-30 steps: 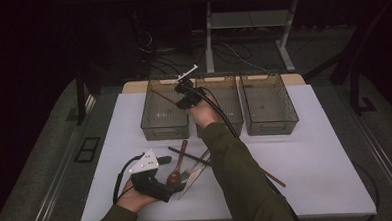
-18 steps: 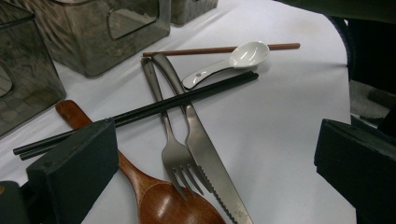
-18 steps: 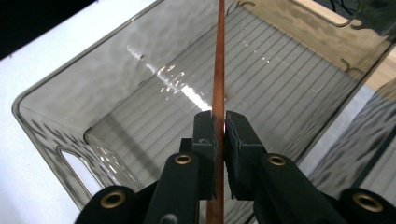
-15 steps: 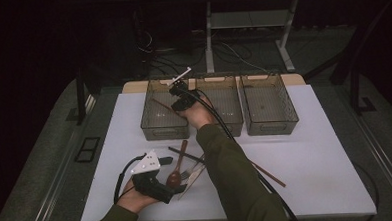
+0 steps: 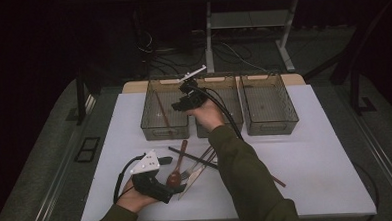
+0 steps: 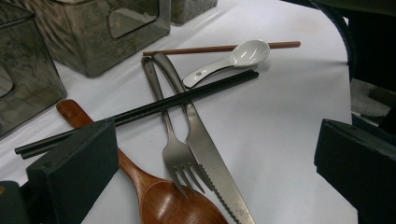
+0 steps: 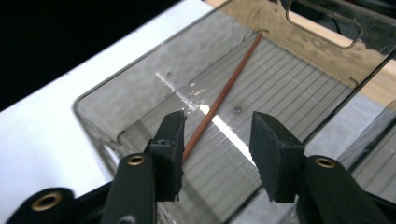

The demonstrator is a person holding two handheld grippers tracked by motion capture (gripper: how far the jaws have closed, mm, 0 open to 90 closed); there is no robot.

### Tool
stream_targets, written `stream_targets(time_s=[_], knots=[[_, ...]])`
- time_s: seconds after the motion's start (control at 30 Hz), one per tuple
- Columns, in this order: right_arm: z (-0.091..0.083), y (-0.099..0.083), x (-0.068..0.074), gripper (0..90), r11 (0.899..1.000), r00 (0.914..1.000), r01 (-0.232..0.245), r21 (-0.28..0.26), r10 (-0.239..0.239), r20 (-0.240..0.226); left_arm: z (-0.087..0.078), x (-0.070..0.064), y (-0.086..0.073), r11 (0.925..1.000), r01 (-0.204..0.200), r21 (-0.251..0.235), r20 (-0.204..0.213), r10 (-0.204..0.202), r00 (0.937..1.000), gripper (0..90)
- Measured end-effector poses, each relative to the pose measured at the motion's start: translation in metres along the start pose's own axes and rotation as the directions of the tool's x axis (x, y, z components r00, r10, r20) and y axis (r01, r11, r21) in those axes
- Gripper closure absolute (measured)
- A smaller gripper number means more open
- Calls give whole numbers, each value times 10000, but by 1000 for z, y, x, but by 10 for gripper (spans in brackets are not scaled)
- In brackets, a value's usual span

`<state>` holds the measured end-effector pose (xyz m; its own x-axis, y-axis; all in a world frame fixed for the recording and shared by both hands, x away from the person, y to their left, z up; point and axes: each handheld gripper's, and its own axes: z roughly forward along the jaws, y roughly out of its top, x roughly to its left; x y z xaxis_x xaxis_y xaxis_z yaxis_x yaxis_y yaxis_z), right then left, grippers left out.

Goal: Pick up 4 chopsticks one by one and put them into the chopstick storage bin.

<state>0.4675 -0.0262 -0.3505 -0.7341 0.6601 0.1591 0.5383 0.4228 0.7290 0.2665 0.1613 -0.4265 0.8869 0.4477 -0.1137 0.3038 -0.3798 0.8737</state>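
Note:
My right gripper [image 5: 178, 106] hovers over the left clear bin [image 5: 149, 123], jaws open [image 7: 217, 154] with nothing between them. A brown chopstick [image 7: 224, 93] lies loose on that bin's ribbed floor [image 5: 162, 114]. My left gripper [image 5: 175, 190] rests at the table's front, open [image 6: 215, 170] and facing a pile of cutlery. The pile holds a wooden spoon [image 6: 154, 196], a fork [image 6: 173, 149], a serrated knife [image 6: 205, 149], a pair of black chopsticks [image 6: 163, 105], a white ceramic spoon [image 6: 233, 58] and a second brown chopstick [image 6: 210, 48]. The wooden spoon's bowl [image 5: 174, 177] is just ahead of the left jaws.
Three clear bins stand in a row at the back of the white table [image 5: 316, 150]; the middle bin [image 5: 232, 120] and the right bin [image 5: 269, 105] look bare. The right forearm [image 5: 242, 173] crosses over the cutlery pile. Cables trail from both grippers.
The right gripper has shifted a little left and lower over the left bin, and the brown chopstick now lies free on the bin floor. The left gripper has barely moved.

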Motion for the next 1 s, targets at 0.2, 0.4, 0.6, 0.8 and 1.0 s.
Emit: stream_targets(time_s=[0.2,0.4,0.6,0.8,1.0], knots=[[-26,-13,-7,462,9986,9992,-25,-535,3,-410,0,1,-1,10000,32,-59,-101,-32,9999,0],[-50,-28,-15,410,9976,9989,184,-663,-212,-426,0,2,-2,9999,45,-110,-201,-47,9998,0],[-71,-43,-21,370,9963,9990,388,-768,-404,-192,0,2,-2,10000,46,-63,-250,-47,9997,0],[-88,-60,-25,342,9945,9980,614,-844,-623,-81,-1,3,-3,9999,132,-83,-317,-135,9994,0],[-104,-76,-27,319,9934,9973,732,-884,-738,-28,-1,3,-3,9996,216,-174,-339,-222,9992,0]])
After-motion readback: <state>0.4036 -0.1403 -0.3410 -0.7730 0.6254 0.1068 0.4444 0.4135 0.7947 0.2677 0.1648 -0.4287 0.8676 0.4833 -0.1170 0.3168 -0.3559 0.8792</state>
